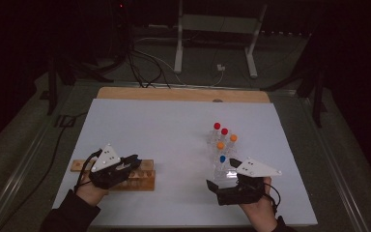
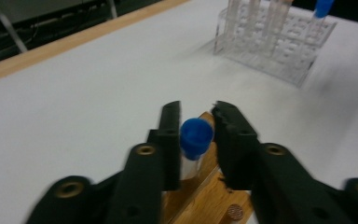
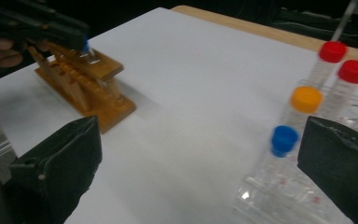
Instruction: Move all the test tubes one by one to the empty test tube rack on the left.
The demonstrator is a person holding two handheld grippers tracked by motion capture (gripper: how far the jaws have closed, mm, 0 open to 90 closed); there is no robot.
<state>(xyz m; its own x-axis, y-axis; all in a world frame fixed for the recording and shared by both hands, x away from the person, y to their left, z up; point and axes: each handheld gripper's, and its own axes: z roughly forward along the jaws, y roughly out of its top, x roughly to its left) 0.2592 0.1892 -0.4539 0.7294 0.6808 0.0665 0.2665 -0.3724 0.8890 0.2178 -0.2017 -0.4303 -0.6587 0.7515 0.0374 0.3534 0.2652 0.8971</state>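
Note:
My left gripper is shut on a blue-capped tube that stands upright over the wooden rack. In the high view this gripper sits above the wooden rack at the front left. My right gripper is open wide beside the clear plastic rack. That rack holds a blue-capped tube, two orange-capped tubes and two red-capped tubes. From above, the right gripper is at the near end of the clear rack.
A white sheet covers the table, with a wooden strip showing along its far edge. Cables and a white stand lie on the floor beyond. The sheet between the two racks is bare.

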